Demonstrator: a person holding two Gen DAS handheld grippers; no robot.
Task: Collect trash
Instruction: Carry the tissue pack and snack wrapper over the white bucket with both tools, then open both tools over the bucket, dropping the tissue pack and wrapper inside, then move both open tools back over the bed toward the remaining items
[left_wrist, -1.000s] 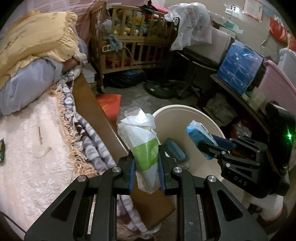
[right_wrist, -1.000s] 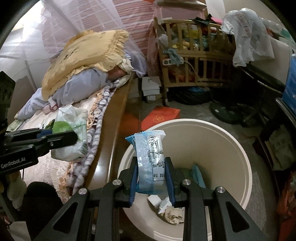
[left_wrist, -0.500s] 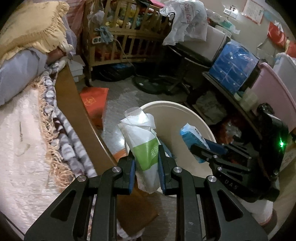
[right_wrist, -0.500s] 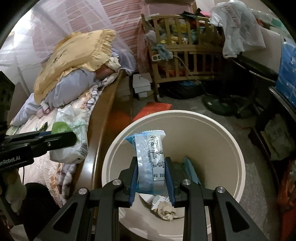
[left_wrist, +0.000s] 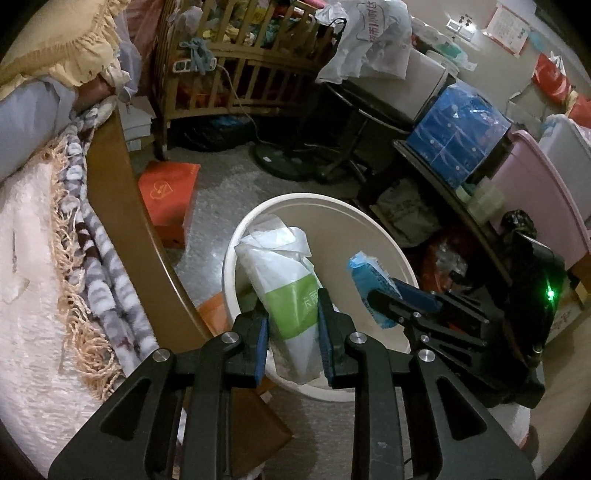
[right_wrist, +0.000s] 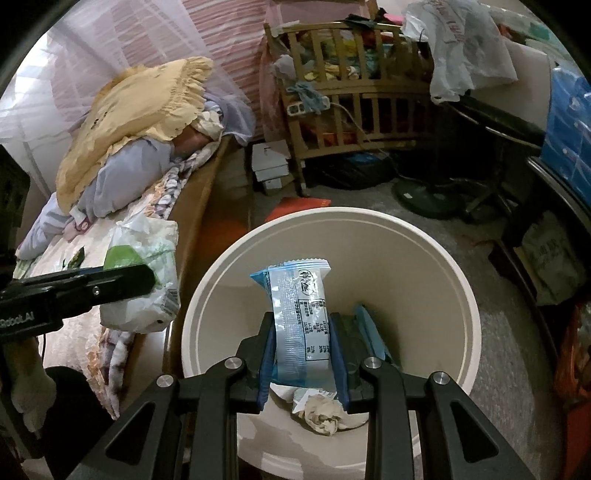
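Left hand-held gripper (left_wrist: 291, 325): blue pads against the flanks of a white-and-green plastic pack (left_wrist: 286, 291); jaws have just been opening a little, pack between them and not yet dropped. In the left wrist view the pack hangs over the 9 o'clock rim of the cream bin (left_wrist: 373, 221).

Right hand-held gripper (right_wrist: 303, 354): clamped tight on a blue-and-white snack wrapper (right_wrist: 299, 314), held upright above the bin's middle.

Handling, judged: both items look light, thin-film, crinkly and slippery. They should crush without harm. Best hold is mid-body across the flat faces, as now; an edge grip would likely slide off.

View differences: the right wrist view looks down into the bin and shows crumpled paper (right_wrist: 323, 411) at 6 o'clock on the bin floor and a blue item (right_wrist: 371, 332) at 3 o'clock of the wrapper. The left wrist view hides the bin floor but shows an orange box (left_wrist: 168, 192) on the floor at 10 o'clock of the bin.
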